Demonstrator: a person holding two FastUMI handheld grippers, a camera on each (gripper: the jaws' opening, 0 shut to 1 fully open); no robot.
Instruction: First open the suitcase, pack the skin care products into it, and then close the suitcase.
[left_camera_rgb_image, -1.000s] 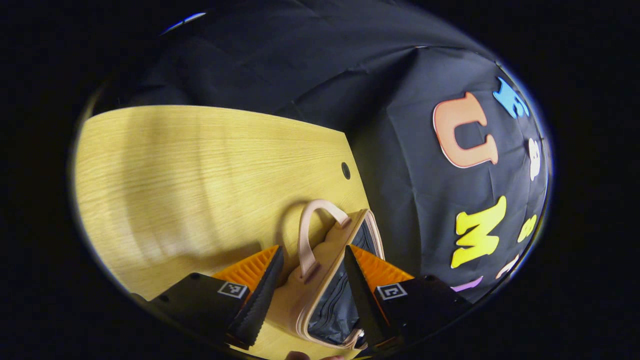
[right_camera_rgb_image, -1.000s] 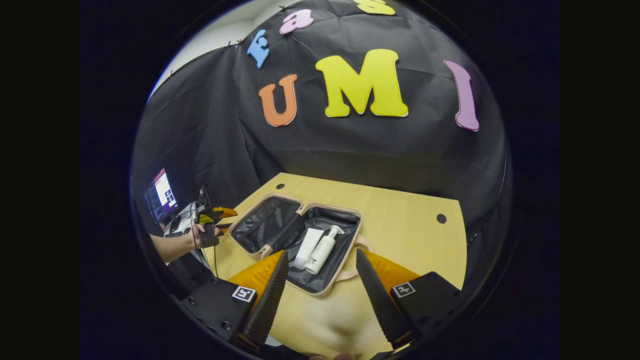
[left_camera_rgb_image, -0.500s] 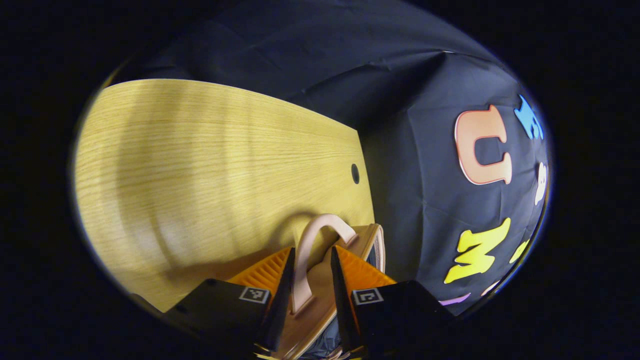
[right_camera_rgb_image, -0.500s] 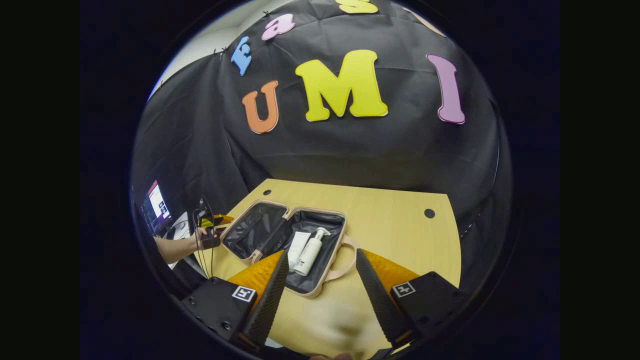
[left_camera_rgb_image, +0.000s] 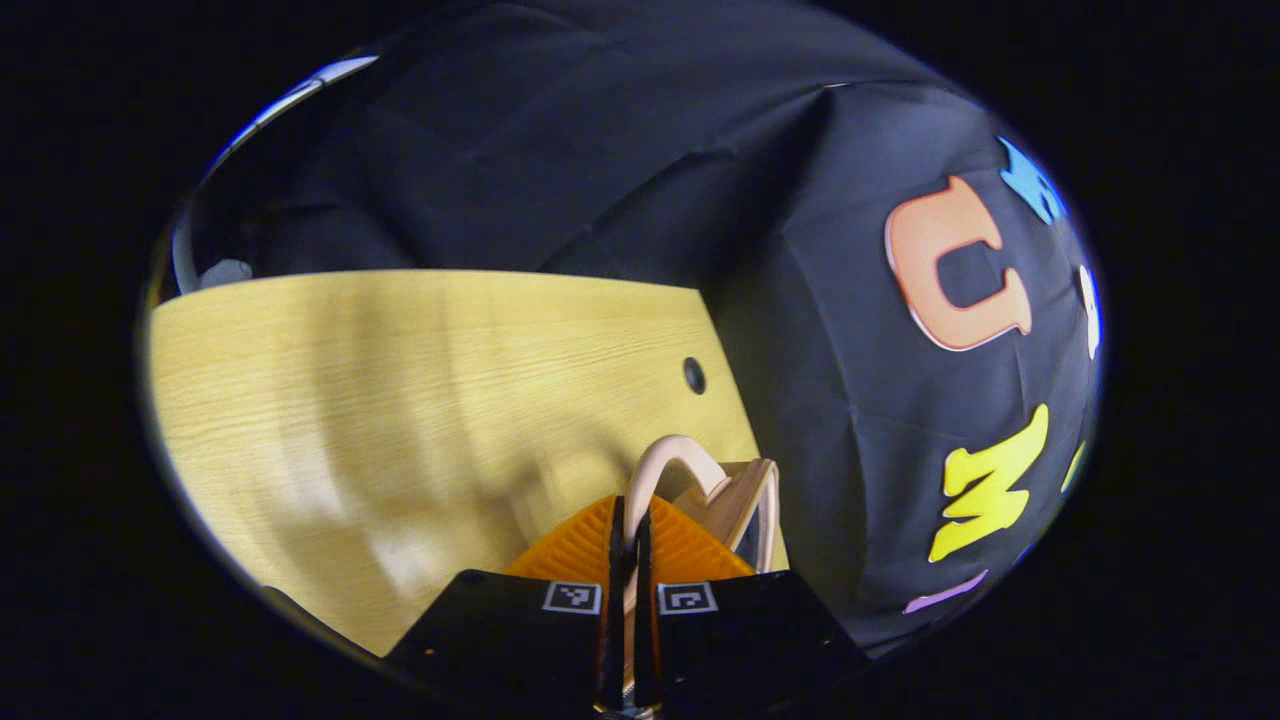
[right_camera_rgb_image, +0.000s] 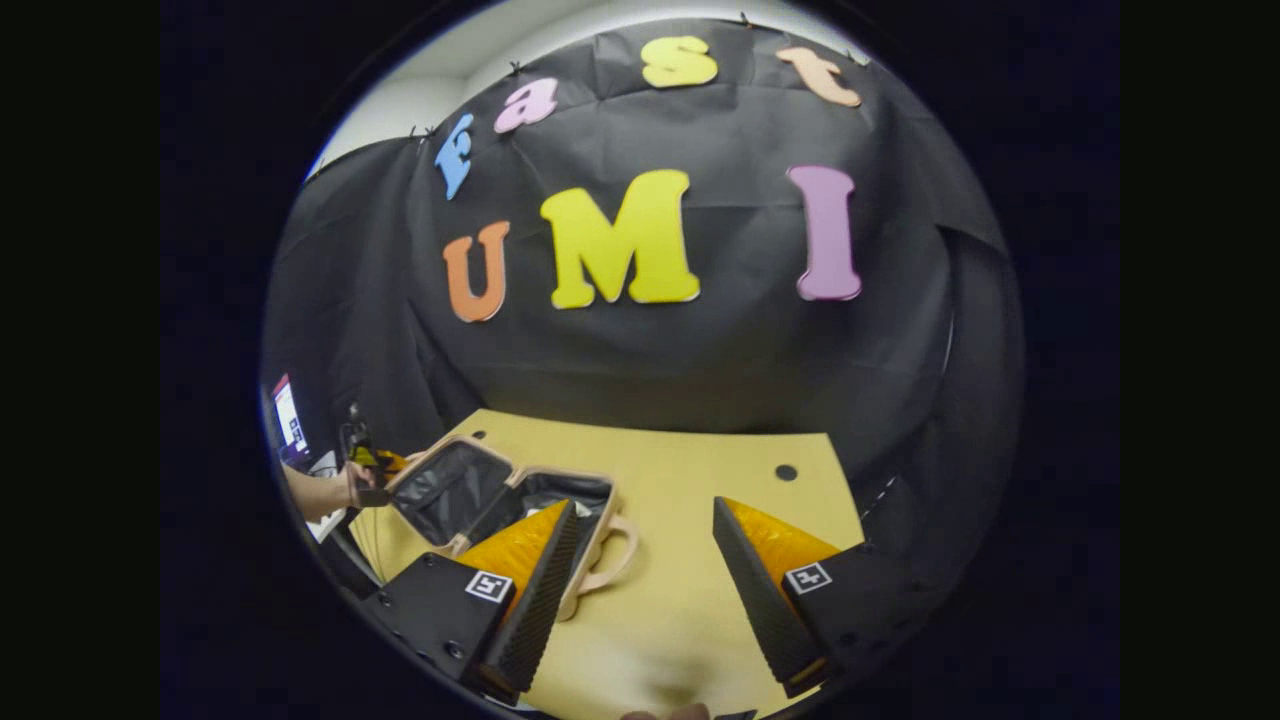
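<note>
left gripper (left_camera_rgb_image: 628, 540) fingers pinched on suitcase handle (left_camera_rgb_image: 668, 458), right gripper (right_camera_rgb_image: 640, 575) fingers spread apart above table (right_camera_rgb_image: 690, 480)

The table (right_camera_rgb_image: 690, 480) showed pale wood, its grain fine and its finish matt. The suitcase (right_camera_rgb_image: 455, 490) had a dark lining with a slight cloth sheen, and its handle (left_camera_rgb_image: 668, 462) looked smooth, like leather. The booth wall (right_camera_rgb_image: 700, 350) was matt, creased cloth.

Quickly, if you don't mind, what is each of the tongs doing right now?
Left tongs: shut on the suitcase lid handle.
Right tongs: open, holding nothing, above the table.
</note>
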